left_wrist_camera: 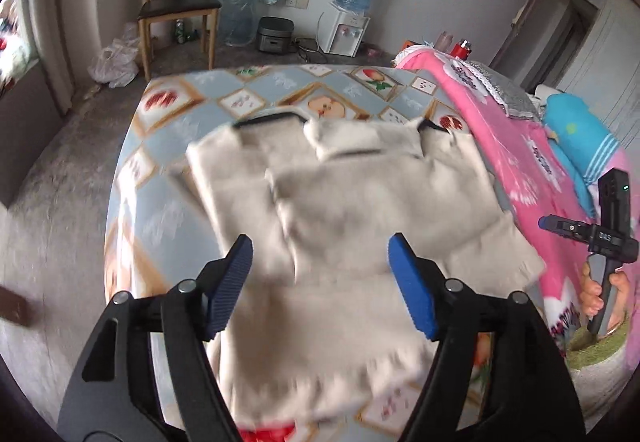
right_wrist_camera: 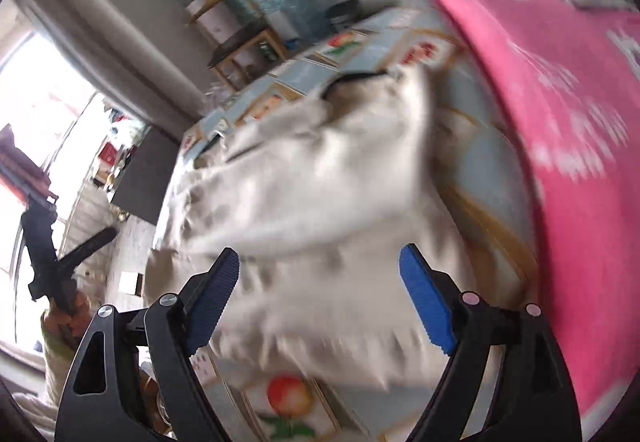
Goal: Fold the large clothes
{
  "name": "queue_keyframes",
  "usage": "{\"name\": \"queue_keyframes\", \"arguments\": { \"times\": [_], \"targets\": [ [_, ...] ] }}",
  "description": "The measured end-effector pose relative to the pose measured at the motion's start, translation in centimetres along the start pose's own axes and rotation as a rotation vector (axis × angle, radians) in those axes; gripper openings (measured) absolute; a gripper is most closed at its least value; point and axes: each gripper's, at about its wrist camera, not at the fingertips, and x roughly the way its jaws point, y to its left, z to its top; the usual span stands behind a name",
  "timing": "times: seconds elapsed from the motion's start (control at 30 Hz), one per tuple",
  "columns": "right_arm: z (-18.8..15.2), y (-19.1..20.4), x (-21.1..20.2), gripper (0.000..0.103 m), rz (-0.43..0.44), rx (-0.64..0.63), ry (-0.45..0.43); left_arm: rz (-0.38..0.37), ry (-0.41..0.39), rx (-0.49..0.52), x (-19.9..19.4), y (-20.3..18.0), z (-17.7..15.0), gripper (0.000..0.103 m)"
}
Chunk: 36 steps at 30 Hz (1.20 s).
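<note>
Nearest, the left gripper [left_wrist_camera: 320, 262] hangs with its jaws spread and nothing between them, and the right gripper [right_wrist_camera: 320, 278] is likewise let go, wide and empty. Just beyond them the beige garment [left_wrist_camera: 348, 202] lies folded on the bed [left_wrist_camera: 160, 202], over a sheet printed with fruit, with its dark-trimmed collar at the far end. A pink blanket [left_wrist_camera: 520, 146] is heaped along its right edge. Farther off stand a wooden chair [left_wrist_camera: 180, 6] and a water dispenser [left_wrist_camera: 346, 30]. The loose top layer looks rumpled; I reckon a jaw catching it on the way in could drag the fold open, or push the garment against the blanket.
</note>
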Motion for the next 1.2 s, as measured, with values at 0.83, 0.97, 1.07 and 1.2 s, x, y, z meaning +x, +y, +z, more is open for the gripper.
{"name": "queue_keyframes", "arguments": {
  "times": [0.83,0.97,1.07,1.2],
  "targets": [
    [-10.6,-6.3,2.9,0.081,0.051,0.345,-0.143,-0.164,-0.185,-0.547,2.1,7.3,-16.3,0.071],
    [-9.8,-6.3,3.4,0.073,0.039,0.376,-0.197,-0.134,-0.18,-0.477,2.5,6.6,-15.2,0.071],
    [-9.5,-6.8,3.6,0.064,0.034,0.414,-0.227,-0.096,-0.179,-0.447,2.7,6.5,-14.9,0.06],
    [-8.6,-6.9,4.5,0.057,0.007,0.449,-0.274,-0.005,-0.174,-0.424,3.2,6.4,-14.3,0.038]
  ]
}}
